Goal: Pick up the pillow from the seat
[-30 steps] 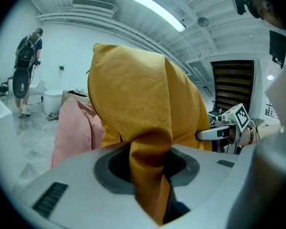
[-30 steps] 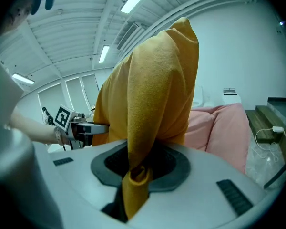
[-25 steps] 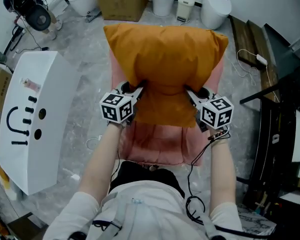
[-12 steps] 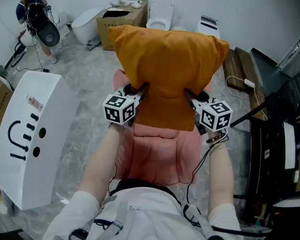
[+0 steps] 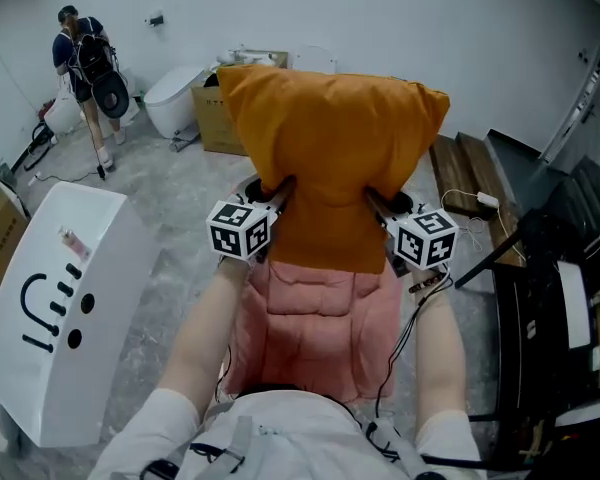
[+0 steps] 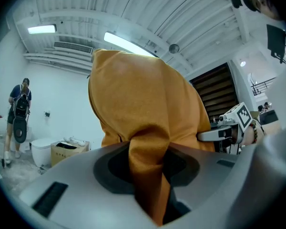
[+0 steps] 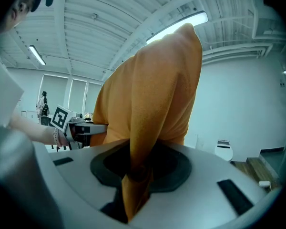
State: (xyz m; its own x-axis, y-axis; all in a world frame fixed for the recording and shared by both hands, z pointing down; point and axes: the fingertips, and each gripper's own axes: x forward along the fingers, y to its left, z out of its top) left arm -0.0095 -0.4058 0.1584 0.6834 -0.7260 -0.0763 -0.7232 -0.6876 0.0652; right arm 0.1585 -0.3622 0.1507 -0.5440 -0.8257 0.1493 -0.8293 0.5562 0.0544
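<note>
An orange pillow [image 5: 335, 158] hangs upright in the air above the pink padded seat [image 5: 315, 328]. My left gripper [image 5: 278, 190] is shut on a pinched fold of its left side, and my right gripper [image 5: 375, 200] is shut on the right side. The left gripper view shows the orange pillow [image 6: 143, 113] squeezed between the jaws, with the right gripper [image 6: 231, 128] beyond it. In the right gripper view the pillow [image 7: 152, 104] is likewise clamped, and the left gripper [image 7: 71, 125] shows behind it.
A white cabinet with a black face drawing [image 5: 55, 318] stands at the left. A cardboard box [image 5: 225, 108] and a white toilet [image 5: 170, 98] sit at the back. A person [image 5: 85, 68] stands far left. Dark racks [image 5: 555, 308] line the right side.
Both grippers have lifted the pillow higher, off the seat. The view has tilted up, so more of the back wall and more of the pink seat show.
</note>
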